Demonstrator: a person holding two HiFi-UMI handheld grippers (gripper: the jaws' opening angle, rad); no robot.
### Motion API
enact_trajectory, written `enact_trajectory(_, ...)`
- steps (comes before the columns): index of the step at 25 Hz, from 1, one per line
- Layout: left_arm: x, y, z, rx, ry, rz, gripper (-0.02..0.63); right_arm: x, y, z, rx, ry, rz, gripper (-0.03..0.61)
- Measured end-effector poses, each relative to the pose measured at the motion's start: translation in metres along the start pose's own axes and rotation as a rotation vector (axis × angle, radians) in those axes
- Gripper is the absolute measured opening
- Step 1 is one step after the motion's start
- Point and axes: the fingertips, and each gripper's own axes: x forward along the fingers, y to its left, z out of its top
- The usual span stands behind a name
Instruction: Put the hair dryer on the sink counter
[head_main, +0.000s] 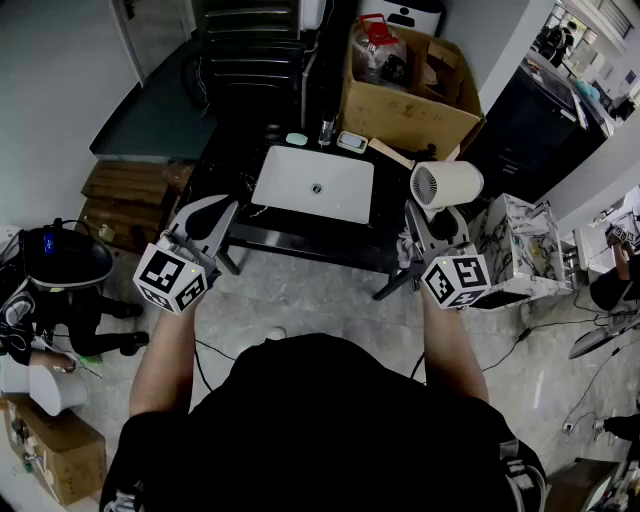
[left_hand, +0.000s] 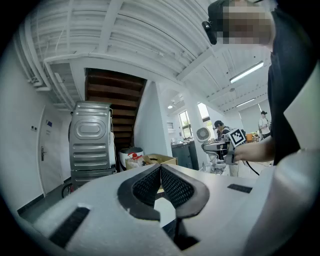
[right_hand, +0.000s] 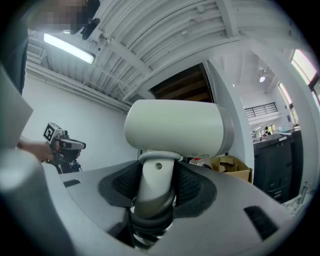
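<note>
My right gripper (head_main: 432, 222) is shut on the handle of the white hair dryer (head_main: 447, 185), which stands upright with its round barrel above the jaws. In the right gripper view the hair dryer (right_hand: 175, 130) fills the middle, and both pads of the gripper (right_hand: 157, 182) press on its handle. The dryer hangs just off the right end of the black sink counter (head_main: 225, 160), beside the white basin (head_main: 313, 184). At the counter's left front corner my left gripper (head_main: 210, 215) is held level. Its jaws (left_hand: 160, 170) meet at the tips with nothing between them.
Behind the basin lie a green soap (head_main: 297, 139), a glass (head_main: 326, 132), a small dish (head_main: 351, 141) and a wooden brush (head_main: 390, 153). An open cardboard box (head_main: 410, 100) stands at the back right, a marble-patterned cabinet (head_main: 520, 250) at the right, and wooden crates (head_main: 130, 190) at the left. Cables trail on the floor.
</note>
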Motion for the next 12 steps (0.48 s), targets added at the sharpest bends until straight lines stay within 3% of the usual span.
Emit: enact_trajectory(12, 0.001, -0.019, -0.003, 0.007, 0.015, 0.018, 0.015, -0.007, -0.001, -0.007, 0.011, -0.007, 0.027, 0.186)
